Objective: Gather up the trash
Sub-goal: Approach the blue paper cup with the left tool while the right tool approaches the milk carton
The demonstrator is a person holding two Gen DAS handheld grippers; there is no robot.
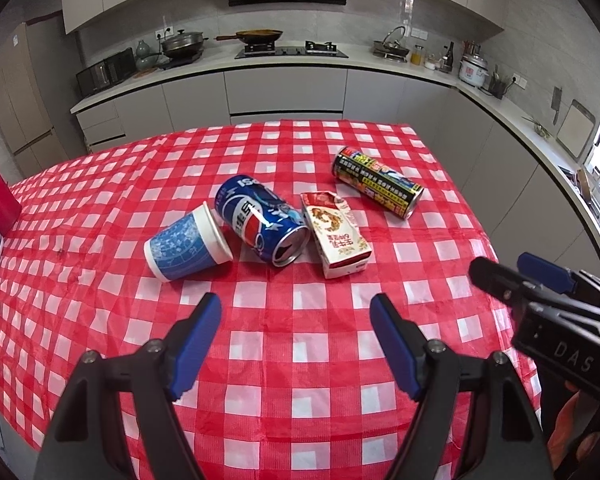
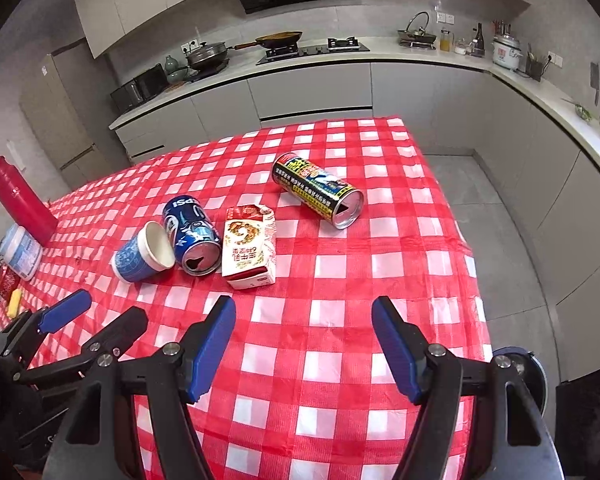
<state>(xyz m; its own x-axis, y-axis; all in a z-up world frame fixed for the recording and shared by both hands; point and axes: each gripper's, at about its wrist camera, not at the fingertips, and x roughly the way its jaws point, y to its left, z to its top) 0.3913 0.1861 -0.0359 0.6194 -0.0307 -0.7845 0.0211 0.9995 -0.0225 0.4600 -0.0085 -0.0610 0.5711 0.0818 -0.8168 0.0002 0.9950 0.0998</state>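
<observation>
Both tongs, left (image 1: 296, 344) and right (image 2: 304, 348), are hovering open and empty as four pieces of trash are lying mid-counter (image 1: 300, 420): paper cup (image 1: 186, 246), blue can (image 1: 260, 222), carton (image 1: 336, 236), and black can (image 1: 378, 188) nearer the far right corner; either can is likely to roll if nudged.

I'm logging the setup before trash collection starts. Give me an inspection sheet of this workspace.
Surface: table under a red-and-white checked cloth.
Job's things: all lying on their sides: blue paper cup, Pepsi can touching it, drink carton, and a black printed can apart from the rest.
Clutter: red bottle and white tub at the table's left edge; small yellow item nearby, unclear.
Grippers: left tool open and empty, above the cloth; right tool open and empty.
Cables: nothing seen.
Surroundings: kitchen counter with a stove, pans, a rice cooker; grey cabinets.
</observation>
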